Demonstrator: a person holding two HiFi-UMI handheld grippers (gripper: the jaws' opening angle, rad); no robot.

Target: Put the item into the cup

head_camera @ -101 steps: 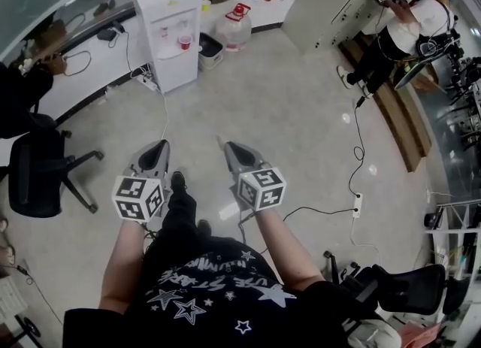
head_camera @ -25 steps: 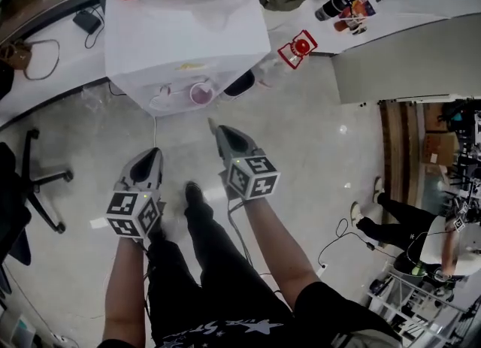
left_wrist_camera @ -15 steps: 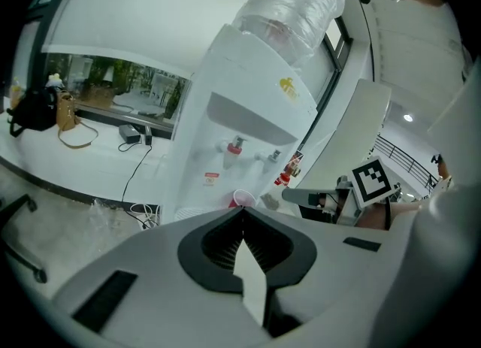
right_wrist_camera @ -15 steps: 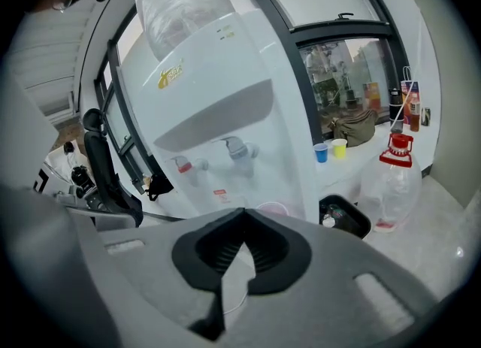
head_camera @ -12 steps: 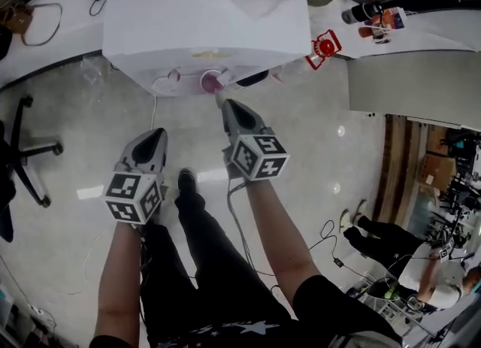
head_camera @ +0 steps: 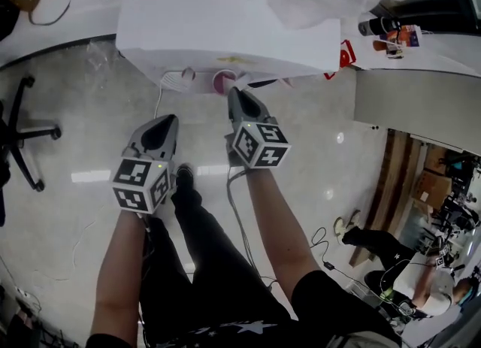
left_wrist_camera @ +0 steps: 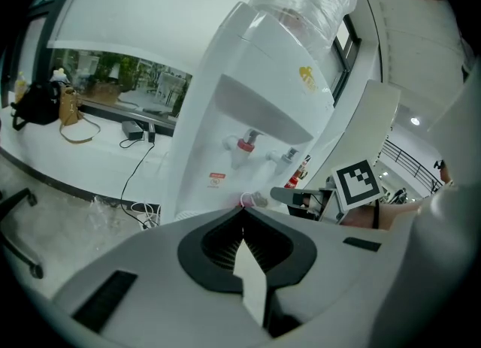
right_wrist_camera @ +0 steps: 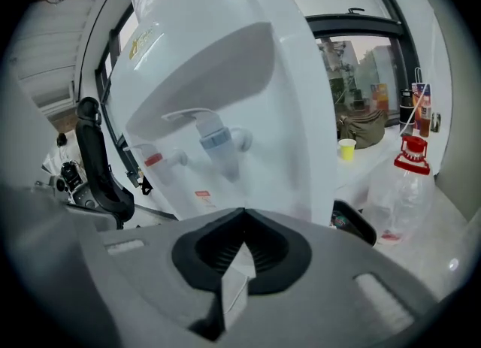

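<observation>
A white water dispenser (head_camera: 225, 23) fills the top of the head view. A pink cup (head_camera: 223, 81) stands under its taps. My right gripper (head_camera: 234, 92) is shut and empty, its tip right beside the cup. My left gripper (head_camera: 170, 119) is shut and empty too, lower and to the left, over the floor. In the left gripper view the shut jaws (left_wrist_camera: 242, 208) point at the dispenser's red tap (left_wrist_camera: 246, 143), with a sliver of the pink cup (left_wrist_camera: 245, 199) just past the tip. The right gripper view (right_wrist_camera: 242, 210) faces the blue tap (right_wrist_camera: 219, 140). I see no loose item.
A yellow cup (right_wrist_camera: 346, 149) stands on the counter behind the dispenser, and a large bottle with a red cap (right_wrist_camera: 403, 181) stands on the floor to its right. An office chair (head_camera: 19, 140) is at the left. A cable (head_camera: 239, 222) trails over the floor beside my legs.
I have come closer to the dispenser, which now fills more of the top. The right gripper's tip has come up to the pink cup. Both grippers stay shut.
</observation>
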